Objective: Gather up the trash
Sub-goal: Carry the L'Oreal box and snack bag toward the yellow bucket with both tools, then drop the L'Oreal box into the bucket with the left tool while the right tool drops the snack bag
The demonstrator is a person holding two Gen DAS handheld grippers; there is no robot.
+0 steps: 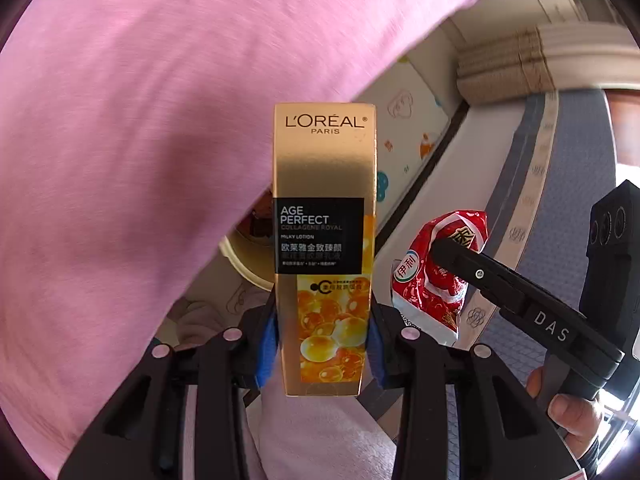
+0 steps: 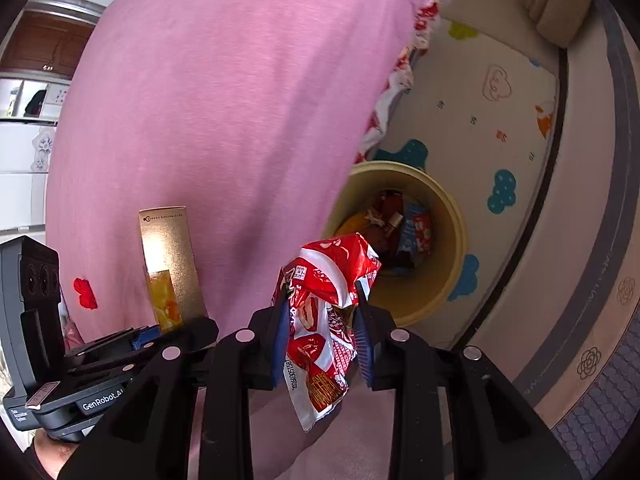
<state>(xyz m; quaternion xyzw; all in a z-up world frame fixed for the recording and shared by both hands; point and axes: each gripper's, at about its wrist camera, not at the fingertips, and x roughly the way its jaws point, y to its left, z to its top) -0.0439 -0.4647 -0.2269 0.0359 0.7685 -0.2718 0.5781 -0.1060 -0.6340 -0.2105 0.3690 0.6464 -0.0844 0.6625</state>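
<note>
Tools first: the left tool (image 1: 324, 344) has its blue pads clamped on the lower sides of a gold L'Oréal Age Perfect lotion box (image 1: 325, 216), which stands upright between them. The right tool (image 2: 322, 336) is closed almost fully on a crumpled red and white snack wrapper (image 2: 326, 320), whose ends stick out above and below the pads. In the left wrist view the right tool comes in from the right, the wrapper at its tip just right of the box. A pink cloth (image 2: 224, 100) fills the upper left behind both. Beyond the wrapper, on a cream play mat (image 2: 480, 120) with cloud shapes, stands a round yellow bin (image 2: 456, 240) with wrappers and packets inside. A grey patterned rug (image 2: 600, 380) lies at far right.
</note>
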